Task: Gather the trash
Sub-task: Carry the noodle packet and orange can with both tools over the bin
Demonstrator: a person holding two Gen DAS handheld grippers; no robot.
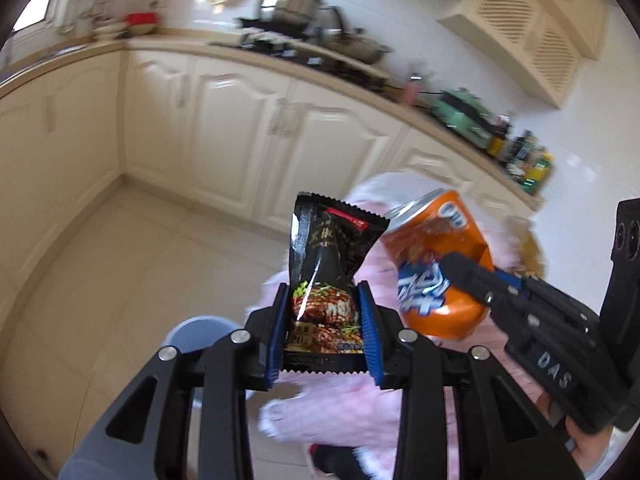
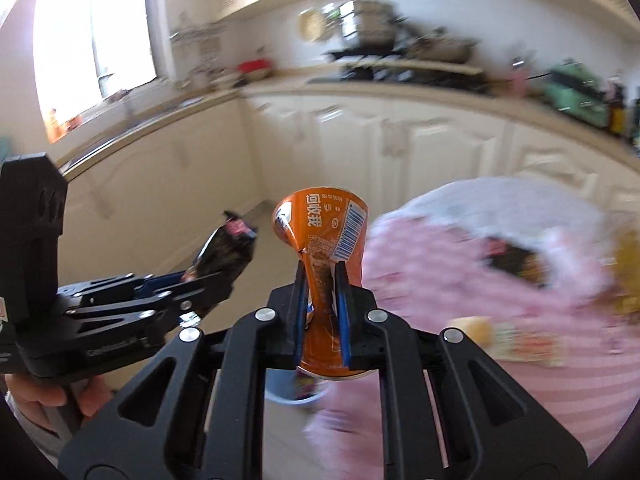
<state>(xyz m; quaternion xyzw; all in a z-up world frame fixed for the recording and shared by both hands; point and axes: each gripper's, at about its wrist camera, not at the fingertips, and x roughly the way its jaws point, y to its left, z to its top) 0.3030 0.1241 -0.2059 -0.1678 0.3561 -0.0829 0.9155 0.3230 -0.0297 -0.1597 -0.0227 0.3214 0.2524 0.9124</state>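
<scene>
Left gripper (image 1: 324, 332) clamps a snack wrapper (image 1: 332, 264); beside it, right gripper (image 2: 322, 312) crushes an orange can (image 2: 324, 256), which may slip free above the bin (image 1: 200, 334).

We are looking at a home kitchen: cream panelled cabinets (image 1: 248, 128) are running under a long L-shaped counter (image 1: 280, 60), steel pots (image 1: 296, 4) are sitting on a stove, sauce bottles (image 1: 528, 160) are crowding one end, and a window (image 2: 92, 28) is lighting the pale tiled floor (image 1: 132, 248).
</scene>
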